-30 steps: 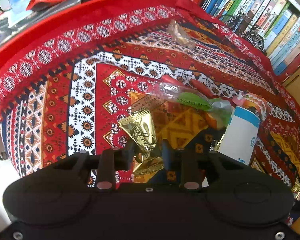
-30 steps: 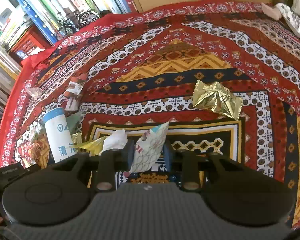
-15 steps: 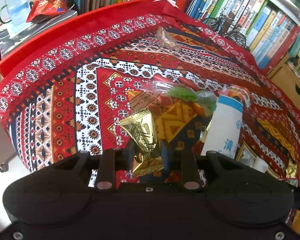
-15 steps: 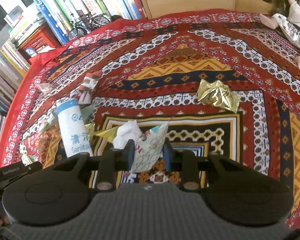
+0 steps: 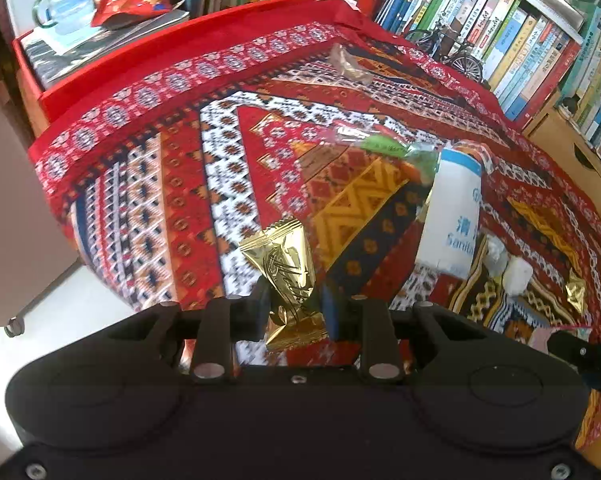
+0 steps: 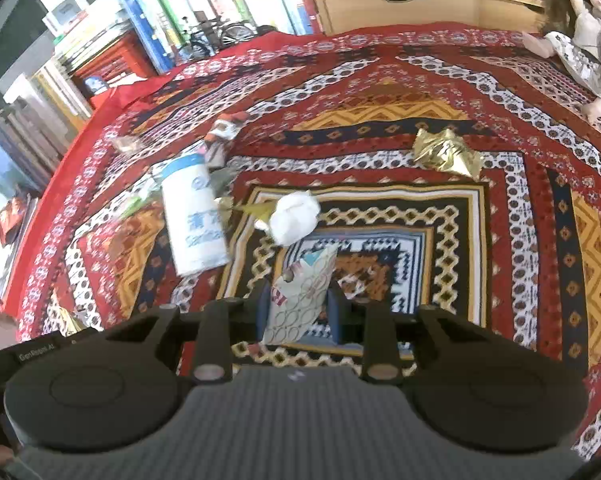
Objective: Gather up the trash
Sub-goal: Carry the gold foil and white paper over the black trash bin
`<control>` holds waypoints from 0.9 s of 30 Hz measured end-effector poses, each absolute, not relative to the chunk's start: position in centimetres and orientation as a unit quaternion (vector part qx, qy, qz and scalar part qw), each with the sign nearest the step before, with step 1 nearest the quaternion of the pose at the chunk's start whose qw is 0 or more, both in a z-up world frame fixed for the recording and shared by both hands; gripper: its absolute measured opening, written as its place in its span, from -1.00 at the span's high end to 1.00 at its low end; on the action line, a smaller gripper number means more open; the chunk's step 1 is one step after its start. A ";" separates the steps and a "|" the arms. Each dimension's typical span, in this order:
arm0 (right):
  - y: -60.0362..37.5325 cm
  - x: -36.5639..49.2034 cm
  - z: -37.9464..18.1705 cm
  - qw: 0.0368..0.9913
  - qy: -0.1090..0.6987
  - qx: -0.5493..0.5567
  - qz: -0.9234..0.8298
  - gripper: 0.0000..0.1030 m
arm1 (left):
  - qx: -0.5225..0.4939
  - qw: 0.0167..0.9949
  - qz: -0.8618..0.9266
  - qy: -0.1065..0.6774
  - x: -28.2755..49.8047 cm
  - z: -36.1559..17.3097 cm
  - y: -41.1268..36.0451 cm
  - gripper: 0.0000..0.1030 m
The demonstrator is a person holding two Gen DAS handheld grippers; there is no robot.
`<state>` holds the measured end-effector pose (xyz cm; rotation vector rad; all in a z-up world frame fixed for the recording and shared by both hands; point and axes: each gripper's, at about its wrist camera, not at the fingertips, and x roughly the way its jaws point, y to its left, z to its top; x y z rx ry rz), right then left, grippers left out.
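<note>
Left gripper (image 5: 293, 309) jaws clamp a gold wrapper (image 5: 286, 268), right gripper (image 6: 299, 310) jaws clamp a patterned wrapper (image 6: 300, 298), both lifted above the table (image 6: 540, 216). Keep both pinches firm while carrying; no bin in view

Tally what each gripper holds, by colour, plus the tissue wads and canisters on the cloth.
Gold wrapper, in left gripper: 1
Patterned white wrapper, in right gripper: 1
White tissue wad: 1
White canister: 1
Total: 4
</note>
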<state>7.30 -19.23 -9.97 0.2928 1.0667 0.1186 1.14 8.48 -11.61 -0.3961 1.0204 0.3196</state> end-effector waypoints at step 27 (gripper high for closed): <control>-8.1 -3.4 -8.6 0.830 0.527 0.068 0.167 0.33 | -0.181 0.812 0.155 0.534 -12.9 -12.5 15.0 0.50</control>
